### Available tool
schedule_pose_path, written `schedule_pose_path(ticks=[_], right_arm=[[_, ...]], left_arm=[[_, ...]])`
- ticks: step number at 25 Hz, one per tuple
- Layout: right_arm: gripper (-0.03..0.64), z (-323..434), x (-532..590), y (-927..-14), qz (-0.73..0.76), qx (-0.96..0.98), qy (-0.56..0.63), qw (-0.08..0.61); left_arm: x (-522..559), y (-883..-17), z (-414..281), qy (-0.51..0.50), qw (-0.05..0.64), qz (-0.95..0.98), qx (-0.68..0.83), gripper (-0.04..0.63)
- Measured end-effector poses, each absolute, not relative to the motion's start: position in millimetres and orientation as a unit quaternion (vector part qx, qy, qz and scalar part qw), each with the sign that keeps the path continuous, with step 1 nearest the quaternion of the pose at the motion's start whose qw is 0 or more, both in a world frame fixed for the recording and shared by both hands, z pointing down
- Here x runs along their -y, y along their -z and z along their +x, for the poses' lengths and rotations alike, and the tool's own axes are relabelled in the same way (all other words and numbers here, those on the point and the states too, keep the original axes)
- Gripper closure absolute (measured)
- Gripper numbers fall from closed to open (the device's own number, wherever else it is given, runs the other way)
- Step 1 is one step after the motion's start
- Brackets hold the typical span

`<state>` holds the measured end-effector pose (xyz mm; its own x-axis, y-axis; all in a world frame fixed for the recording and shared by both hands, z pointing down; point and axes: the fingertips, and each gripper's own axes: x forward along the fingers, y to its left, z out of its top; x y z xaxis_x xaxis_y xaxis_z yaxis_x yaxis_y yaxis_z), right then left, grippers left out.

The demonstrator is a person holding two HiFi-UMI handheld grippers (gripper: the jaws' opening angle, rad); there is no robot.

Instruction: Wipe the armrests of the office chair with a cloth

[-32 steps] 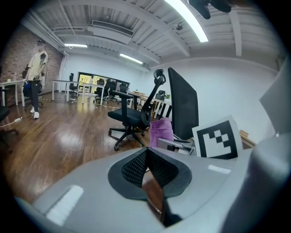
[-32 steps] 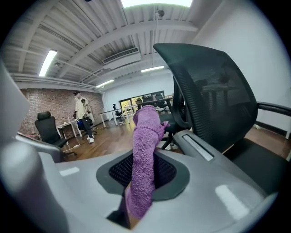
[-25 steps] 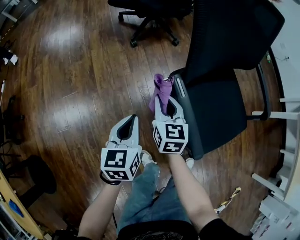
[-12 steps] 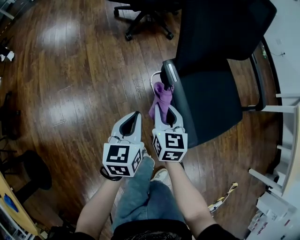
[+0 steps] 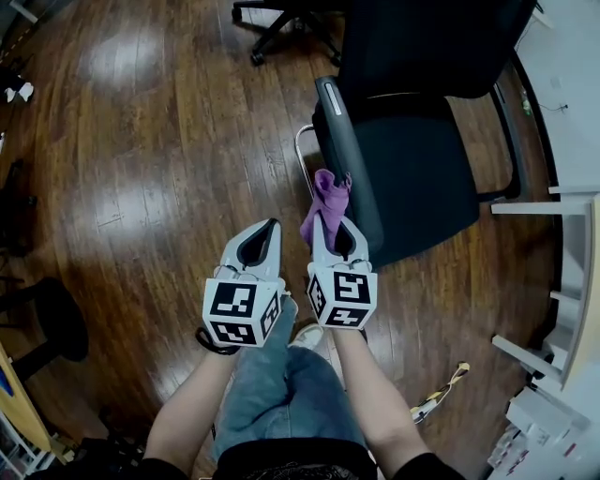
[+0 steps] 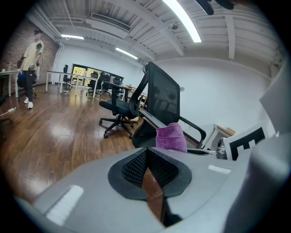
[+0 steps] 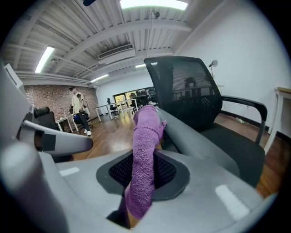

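A black office chair (image 5: pixel 427 178) stands ahead and to the right, its near grey armrest (image 5: pixel 345 155) running toward me. My right gripper (image 5: pixel 330 225) is shut on a purple cloth (image 5: pixel 323 199), which stands up from the jaws against the near end of that armrest (image 7: pixel 195 139). In the right gripper view the cloth (image 7: pixel 144 157) runs up between the jaws. The far armrest (image 5: pixel 508 122) is on the chair's other side. My left gripper (image 5: pixel 261 246) hangs beside the right one, left of the chair, shut on nothing; its view shows the cloth (image 6: pixel 170 136) and chair (image 6: pixel 161 102).
Dark wooden floor (image 5: pixel 150 169) spreads to the left. A second office chair's wheeled base (image 5: pixel 286 23) is at the top. White table legs and shelving (image 5: pixel 553 281) line the right edge. A person (image 6: pixel 31 68) stands far off. My legs in jeans (image 5: pixel 281 394) are below.
The cloth has slid along the near armrest from its far end to its near end, with my right gripper drawing back toward me. The left gripper has kept beside it.
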<state>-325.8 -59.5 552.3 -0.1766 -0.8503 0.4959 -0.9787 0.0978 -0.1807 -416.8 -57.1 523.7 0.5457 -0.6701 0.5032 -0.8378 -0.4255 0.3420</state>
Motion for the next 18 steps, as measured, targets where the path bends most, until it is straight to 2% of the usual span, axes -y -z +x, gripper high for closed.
schedule_pose_path(ticks=[18], right_arm=[[0.545, -283, -45, -618, 0.634, 0.721, -0.244, 0.136]], left_arm=[[-36, -573, -382, -0.136, 0.296, 0.828, 0.457, 0.591]])
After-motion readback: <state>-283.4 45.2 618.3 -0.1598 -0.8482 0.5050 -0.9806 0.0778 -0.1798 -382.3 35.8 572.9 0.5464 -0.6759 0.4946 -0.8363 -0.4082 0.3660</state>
